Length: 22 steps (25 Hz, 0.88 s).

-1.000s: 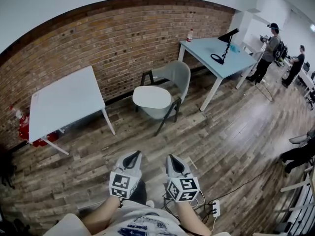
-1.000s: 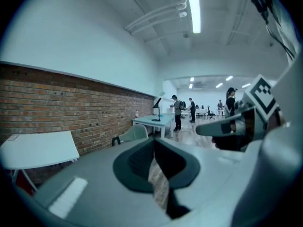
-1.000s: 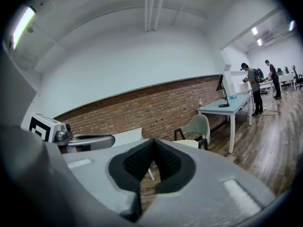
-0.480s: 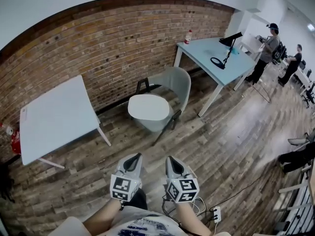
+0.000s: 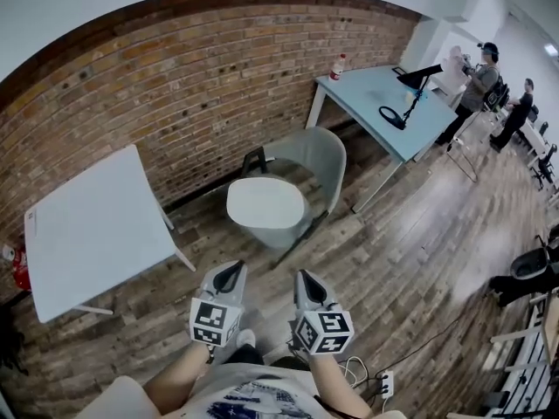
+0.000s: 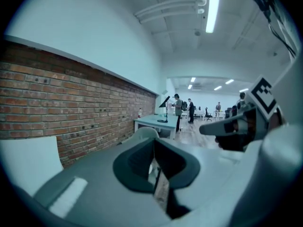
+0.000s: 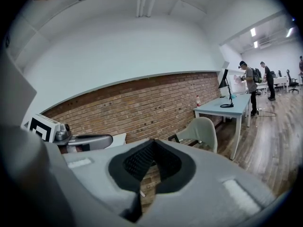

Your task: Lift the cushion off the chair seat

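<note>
A white oval cushion [image 5: 265, 202] lies on the seat of a pale grey shell chair [image 5: 314, 155] with dark legs, standing before the brick wall in the head view. My left gripper [image 5: 231, 275] and right gripper [image 5: 307, 281] are side by side in front of the chair, short of it, both shut with nothing between the jaws. In the right gripper view the chair [image 7: 204, 128] shows ahead to the right, and the left gripper [image 7: 80, 141] at the left. The left gripper view shows the chair's back [image 6: 146, 133] just over the jaws.
A white table [image 5: 92, 230] stands to the left of the chair and a light blue table [image 5: 384, 99] with a black lamp [image 5: 410, 90] and a bottle [image 5: 335, 66] to the right. Two people [image 5: 479, 85] stand far right. A power strip [image 5: 383, 384] and cables lie on the wooden floor.
Both grippers and the head have moved forward toward the chair, which now sits nearer and larger in view. The jaws stayed shut.
</note>
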### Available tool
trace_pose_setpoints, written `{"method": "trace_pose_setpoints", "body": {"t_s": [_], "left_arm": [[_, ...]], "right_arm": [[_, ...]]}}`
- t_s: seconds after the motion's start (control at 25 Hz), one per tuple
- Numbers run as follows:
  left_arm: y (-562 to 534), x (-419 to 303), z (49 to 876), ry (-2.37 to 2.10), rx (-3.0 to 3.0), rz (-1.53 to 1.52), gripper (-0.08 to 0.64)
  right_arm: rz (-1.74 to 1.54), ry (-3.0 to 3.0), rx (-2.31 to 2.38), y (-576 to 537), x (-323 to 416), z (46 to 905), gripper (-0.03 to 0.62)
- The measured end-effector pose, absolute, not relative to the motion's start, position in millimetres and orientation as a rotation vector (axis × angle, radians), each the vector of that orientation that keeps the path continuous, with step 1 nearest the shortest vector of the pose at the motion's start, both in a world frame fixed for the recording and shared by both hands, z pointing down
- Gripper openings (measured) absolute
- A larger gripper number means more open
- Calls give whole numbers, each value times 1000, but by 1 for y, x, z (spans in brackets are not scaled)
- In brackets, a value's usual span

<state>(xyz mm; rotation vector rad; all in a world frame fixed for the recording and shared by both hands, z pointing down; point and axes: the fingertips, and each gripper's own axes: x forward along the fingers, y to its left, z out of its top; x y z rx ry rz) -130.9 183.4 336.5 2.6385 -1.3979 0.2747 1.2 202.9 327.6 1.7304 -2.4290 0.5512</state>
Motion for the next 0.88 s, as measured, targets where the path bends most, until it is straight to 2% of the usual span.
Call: {"method": "trace_pose_setpoints", "body": {"t_s": [0.48,0.88], "left_arm": [[125,-131,351,-1402,2621,342,-6],[17,-105,371,-1419,2576,409,-6]], "right_arm": [[594,-2414,1739,137,10,342,-3],[658,-2442,1651,24,28,366,-2]]}}
